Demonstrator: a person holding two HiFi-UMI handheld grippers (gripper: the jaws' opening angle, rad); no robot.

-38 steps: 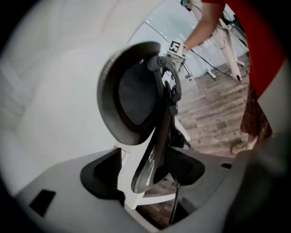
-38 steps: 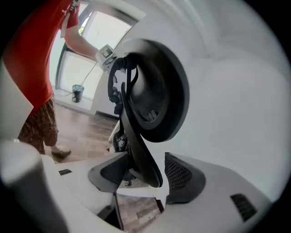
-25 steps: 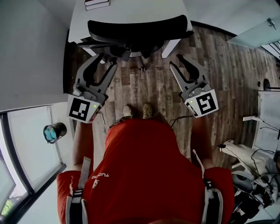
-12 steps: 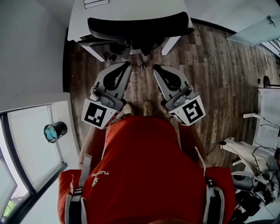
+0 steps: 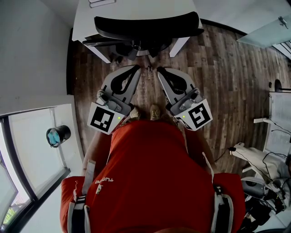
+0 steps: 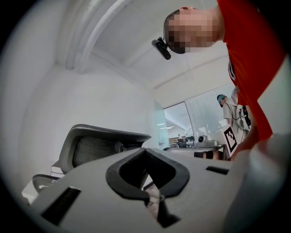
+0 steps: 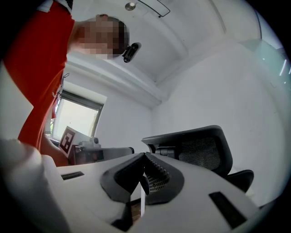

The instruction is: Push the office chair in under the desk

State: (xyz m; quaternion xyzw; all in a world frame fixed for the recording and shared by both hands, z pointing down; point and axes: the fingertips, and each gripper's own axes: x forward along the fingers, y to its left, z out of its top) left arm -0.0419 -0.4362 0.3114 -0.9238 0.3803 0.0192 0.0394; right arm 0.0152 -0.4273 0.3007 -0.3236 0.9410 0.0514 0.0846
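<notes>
The black office chair (image 5: pixel 148 26) stands at the white desk (image 5: pixel 132 10), its curved backrest toward me and its seat under the desktop. My left gripper (image 5: pixel 137 68) and right gripper (image 5: pixel 159 70) hang side by side over the wood floor, a short way before the chair and touching nothing. Both are shut with nothing between the jaws. In the left gripper view the mesh backrest (image 6: pixel 95 146) rises beyond the closed left gripper (image 6: pixel 144 152). In the right gripper view the chair (image 7: pixel 200 150) stands behind the closed right gripper (image 7: pixel 144 155).
A white wall and a glass partition run along the left, with a small teal-lensed device (image 5: pixel 57 135) on the ledge. Books (image 5: pixel 101 2) lie on the desk's far edge. Cables and equipment (image 5: pixel 266 179) crowd the right side. My shoes (image 5: pixel 153 112) stand just behind the grippers.
Both grippers were open and wide apart near the chair's sides; they have swung inward to meet in front of me, drawn back from the chair, and shut.
</notes>
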